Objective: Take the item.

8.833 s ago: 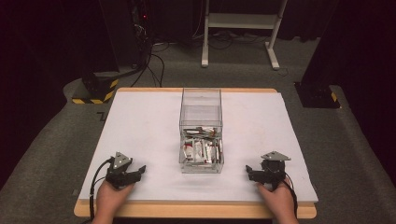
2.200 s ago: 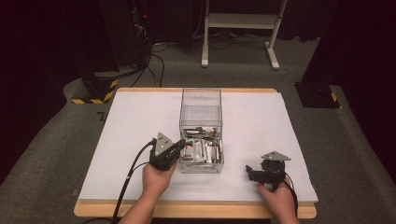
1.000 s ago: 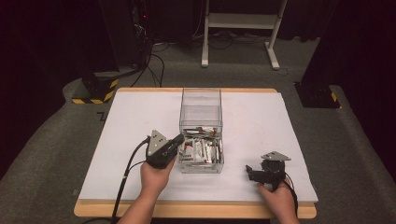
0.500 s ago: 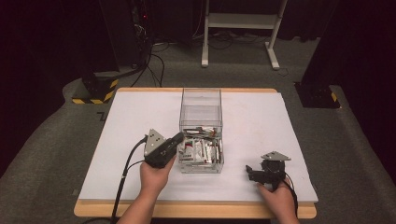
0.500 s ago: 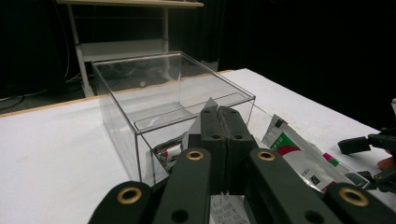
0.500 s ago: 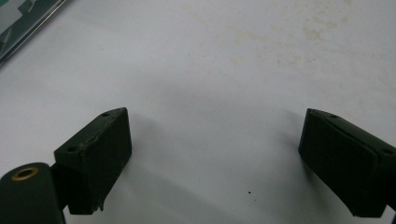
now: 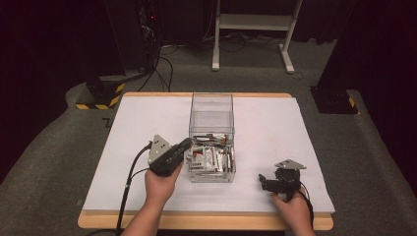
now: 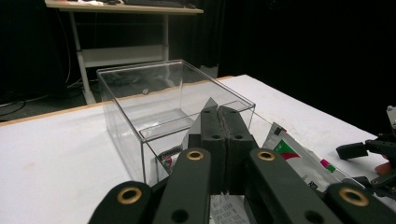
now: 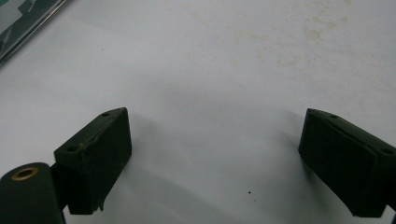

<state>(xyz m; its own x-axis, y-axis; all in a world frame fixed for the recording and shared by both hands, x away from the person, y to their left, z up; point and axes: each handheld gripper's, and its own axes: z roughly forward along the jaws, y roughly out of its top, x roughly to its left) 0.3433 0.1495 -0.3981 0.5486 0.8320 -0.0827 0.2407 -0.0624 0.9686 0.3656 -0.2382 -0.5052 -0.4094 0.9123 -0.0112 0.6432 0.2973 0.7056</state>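
Note:
A clear plastic box [image 7: 211, 105] stands mid-table, its near half full of white sachets [image 7: 214, 160] with red and green print. My left gripper [image 7: 186, 144] is at the box's near left corner, its tips over the rim. In the left gripper view its jaws [image 8: 223, 112] are pressed together, apparently pinching a sachet [image 8: 289, 144] that sticks out to the right, with the box [image 8: 140, 93] behind. My right gripper [image 7: 263, 182] rests on the table at the near right. Its fingers [image 9: 100, 149] are wide apart with only bare table [image 9: 215, 70] between them.
The white table top [image 7: 137, 128] has a wooden edge [image 7: 206, 222] at the front. Beyond the table stand a white desk frame [image 7: 251, 22], cables and a black-and-yellow marked base [image 7: 101, 96] on grey carpet. The right gripper [image 8: 369, 149] appears at the right edge of the left gripper view.
The left gripper went from the table's near left to the box's near left corner. Over the last second it only edged slightly left. The right gripper stayed put.

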